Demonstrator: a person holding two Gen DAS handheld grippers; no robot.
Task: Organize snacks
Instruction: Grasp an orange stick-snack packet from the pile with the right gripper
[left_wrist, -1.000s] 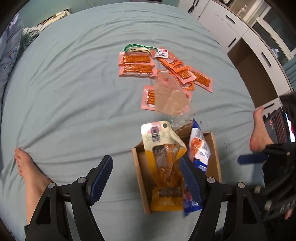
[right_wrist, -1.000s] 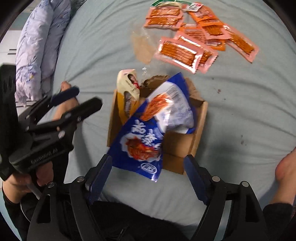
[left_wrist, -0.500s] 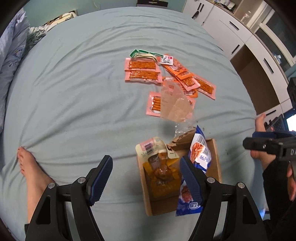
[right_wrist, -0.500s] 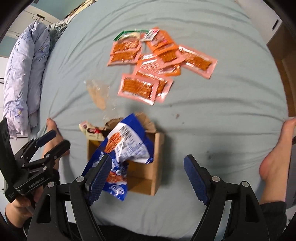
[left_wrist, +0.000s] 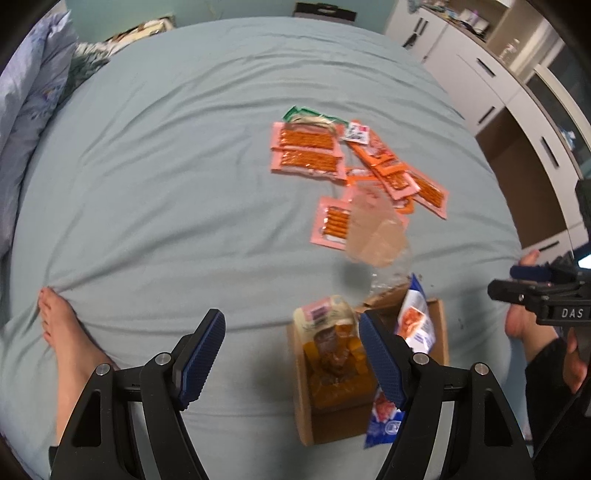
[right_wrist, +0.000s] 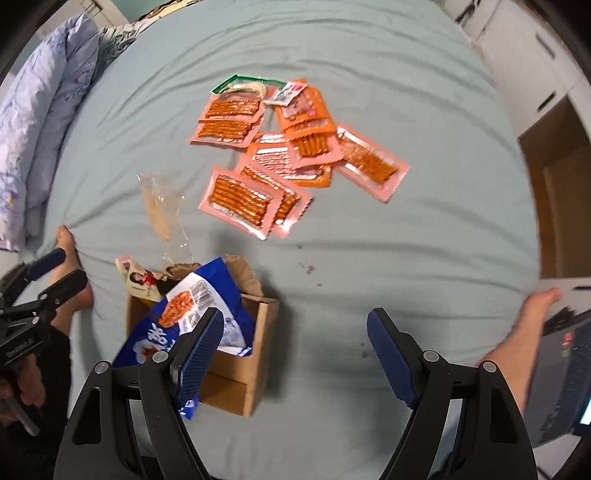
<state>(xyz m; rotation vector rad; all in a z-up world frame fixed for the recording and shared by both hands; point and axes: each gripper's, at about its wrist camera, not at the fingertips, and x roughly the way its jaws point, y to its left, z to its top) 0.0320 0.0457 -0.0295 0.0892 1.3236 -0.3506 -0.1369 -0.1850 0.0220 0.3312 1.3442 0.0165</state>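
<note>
Surface: pale-green bedsheet (right_wrist: 369, 258) | nearest pink foil snack packet (right_wrist: 240, 197) seen far-left of spread, empty right gripper (right_wrist: 295, 354), long axis seemingly diagonal | spread, empty left gripper (left_wrist: 291, 354) judged farther

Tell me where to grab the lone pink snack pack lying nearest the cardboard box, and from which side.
Take the pink snack pack by its bare near-left corner, coming straight down with the right hand-held gripper, which is open. It lies flat on the bed sheet; its far-right edge overlaps another pack, so that side is crowded.
</note>
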